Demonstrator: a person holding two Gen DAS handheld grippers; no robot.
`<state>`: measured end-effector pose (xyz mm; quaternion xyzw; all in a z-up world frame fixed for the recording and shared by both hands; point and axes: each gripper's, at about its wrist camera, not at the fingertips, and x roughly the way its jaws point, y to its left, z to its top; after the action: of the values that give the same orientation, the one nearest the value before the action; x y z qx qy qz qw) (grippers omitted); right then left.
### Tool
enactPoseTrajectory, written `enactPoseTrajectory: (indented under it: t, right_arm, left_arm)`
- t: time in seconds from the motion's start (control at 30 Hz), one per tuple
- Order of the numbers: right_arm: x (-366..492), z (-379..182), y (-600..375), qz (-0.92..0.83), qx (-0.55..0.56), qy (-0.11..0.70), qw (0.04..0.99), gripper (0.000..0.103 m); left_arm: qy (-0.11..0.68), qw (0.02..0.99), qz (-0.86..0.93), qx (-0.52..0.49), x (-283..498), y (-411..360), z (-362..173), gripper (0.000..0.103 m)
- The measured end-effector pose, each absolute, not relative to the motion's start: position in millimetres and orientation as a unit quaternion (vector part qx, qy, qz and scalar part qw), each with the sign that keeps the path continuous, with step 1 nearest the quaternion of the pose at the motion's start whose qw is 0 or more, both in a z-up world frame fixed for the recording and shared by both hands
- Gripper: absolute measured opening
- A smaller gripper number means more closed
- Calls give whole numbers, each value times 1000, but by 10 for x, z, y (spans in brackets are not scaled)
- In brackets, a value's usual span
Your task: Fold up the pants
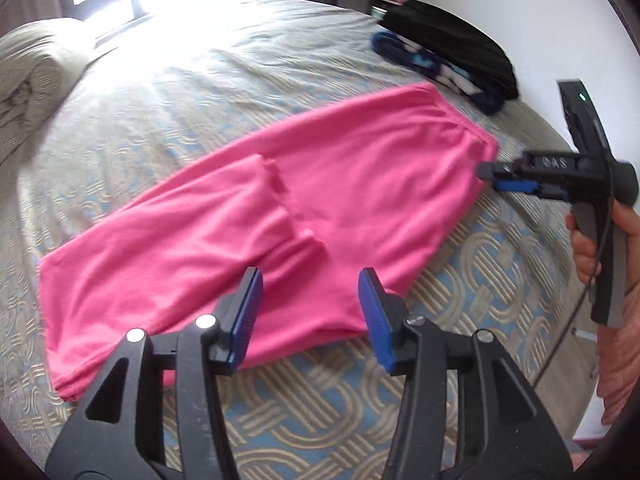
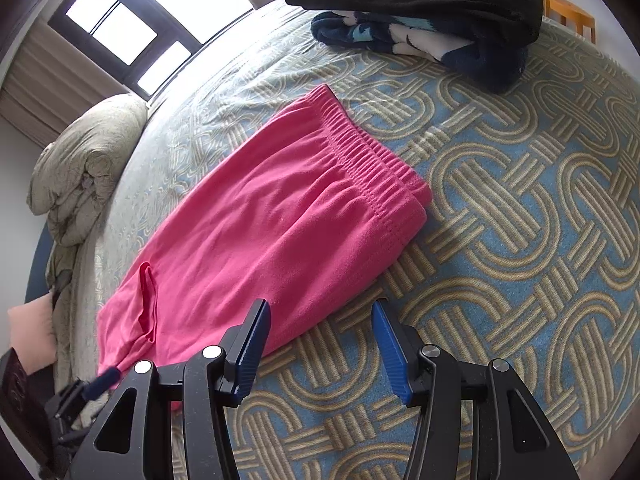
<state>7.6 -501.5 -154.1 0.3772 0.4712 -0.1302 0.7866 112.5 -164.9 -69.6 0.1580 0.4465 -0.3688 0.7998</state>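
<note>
Bright pink pants [image 1: 256, 216] lie flat across the middle of a bed [image 1: 160, 92], on a bedspread woven with tan interlocking loops on blue. The garment is doubled lengthwise, one leg stacked on the other, so it reads as a single long band running from the lower left of the left wrist frame to its upper right. In the right wrist frame the gathered elastic waistband [image 2: 360, 152] sits at the centre, its ribbed stitching plain and both layers showing at the corner, while the legs trail off toward the lower left. A loose flap of fabric puckers midway along the pants, and soft creases run along their length.

The left tongs [image 1: 310, 312] hang released over the near edge of the pants at the bottom of their own frame, blue pads spread wide with pink cloth visible between them. The right tongs [image 2: 320, 350] are likewise spread apart, poised above the bedspread just beside the pants' lower edge; in the left wrist frame their tips sit at the waistband corner on the right.

A stack of folded dark clothes [image 2: 420, 12], black over navy with white and turquoise print, rests at the upper right. A rolled beige comforter [image 2: 84, 160] lies at the left.
</note>
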Motion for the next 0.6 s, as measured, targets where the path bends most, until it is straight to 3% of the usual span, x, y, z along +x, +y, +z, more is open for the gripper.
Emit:
enactPoseTrajectory:
  t: [0.6]
  right_arm:
    - [254,-1689,-5235,-143,451,422,773,59]
  left_arm:
    - [444,846,-278,96,1520,-1213,-555,51]
